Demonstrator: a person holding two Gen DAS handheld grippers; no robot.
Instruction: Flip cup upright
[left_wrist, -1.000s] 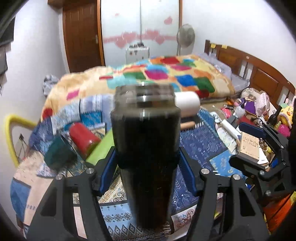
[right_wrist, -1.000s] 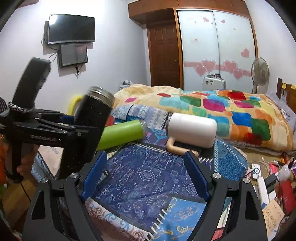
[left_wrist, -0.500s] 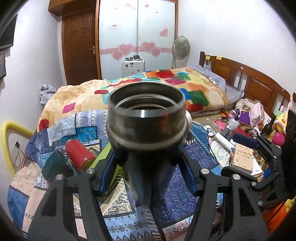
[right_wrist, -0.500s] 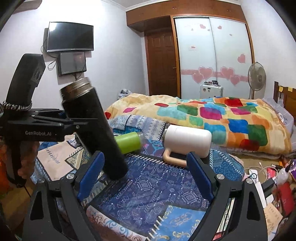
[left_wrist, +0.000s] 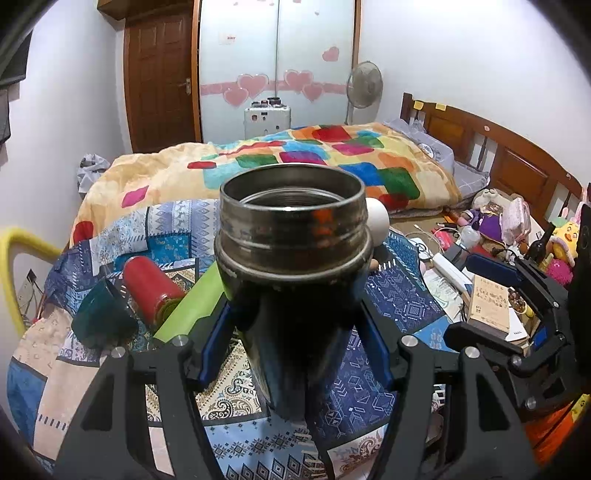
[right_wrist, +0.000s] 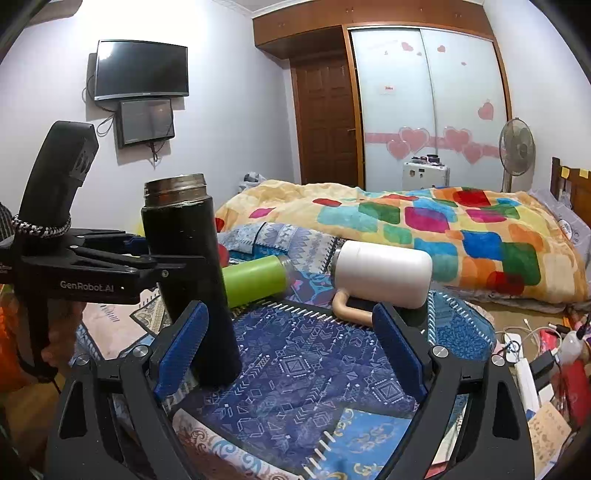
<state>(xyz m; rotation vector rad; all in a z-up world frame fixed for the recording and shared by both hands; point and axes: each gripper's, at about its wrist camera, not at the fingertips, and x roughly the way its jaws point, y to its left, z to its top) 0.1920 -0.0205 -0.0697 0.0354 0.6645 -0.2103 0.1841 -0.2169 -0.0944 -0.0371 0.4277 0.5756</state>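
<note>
A tall black steel cup (left_wrist: 295, 288) with a bare metal rim stands nearly upright, mouth up, its base on the patterned cloth. My left gripper (left_wrist: 293, 354) is shut on its body. In the right wrist view the same cup (right_wrist: 188, 273) stands at the left, held by the left gripper (right_wrist: 162, 269). My right gripper (right_wrist: 291, 350) is open and empty, just right of the cup's base.
A green bottle (right_wrist: 255, 280), a white bottle with a tan handle (right_wrist: 380, 273), a red bottle (left_wrist: 147, 291) and a dark teal cup (left_wrist: 99, 317) lie on their sides on the cloth-covered table (right_wrist: 303, 369). A bed lies behind; clutter covers the floor at right.
The left gripper has turned the black cup from tilted to nearly upright and lowered its base onto the cloth. The right gripper has stayed open, shifting only slightly.
</note>
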